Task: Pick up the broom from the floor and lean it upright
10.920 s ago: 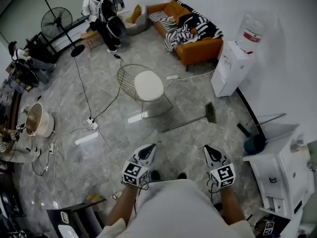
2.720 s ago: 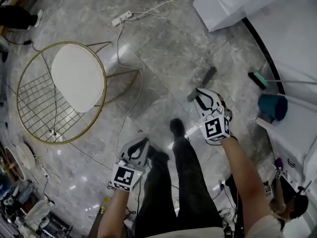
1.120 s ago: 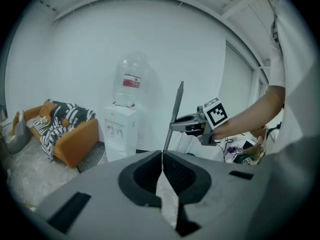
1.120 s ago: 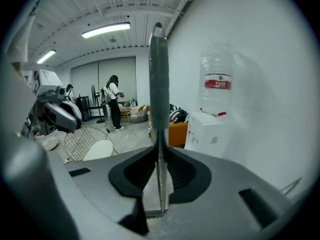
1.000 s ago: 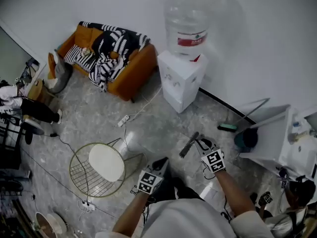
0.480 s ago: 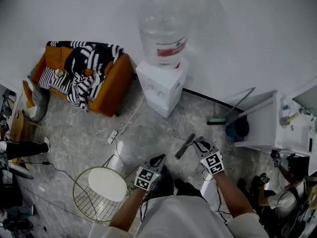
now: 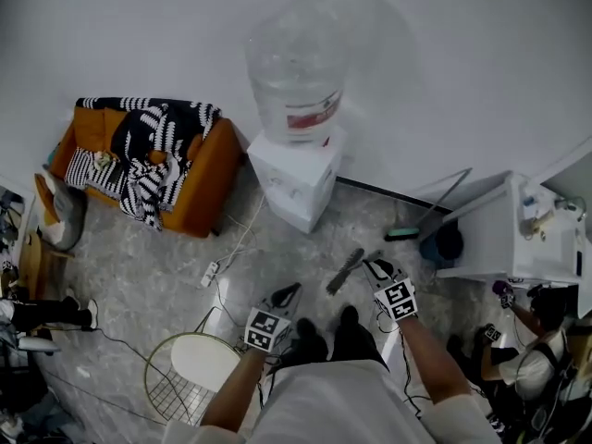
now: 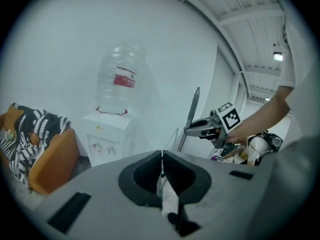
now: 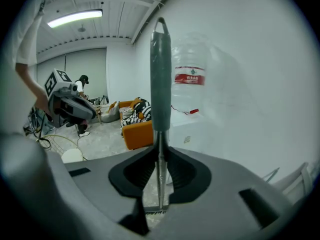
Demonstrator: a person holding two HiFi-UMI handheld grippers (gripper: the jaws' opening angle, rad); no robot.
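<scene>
Beside the water dispenser (image 7: 294,178), our right gripper (image 7: 372,266) is clamped on the broom (image 9: 161,74), its thin shaft pinched between the part-closed jaws, handle end up and bristles down. Our left gripper (image 8: 161,156) holds nothing, jaws pressed together.

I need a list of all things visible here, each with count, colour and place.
broom: one, grey handle, in the right claw
water dispenser: one, white with clear bottle, by the wall
sofa: one, orange, left of the dispenser
blanket: one, black and white, on the sofa
chair: one, gold wire, white seat, lower left
power strip: one, white, floor
long-handled tool: one, green head, beside the cabinet
bin: one, dark, by the cabinet
cabinet: one, white, right
left claw: one, grey, shut
right claw: one, grey, shut on the broom
</scene>
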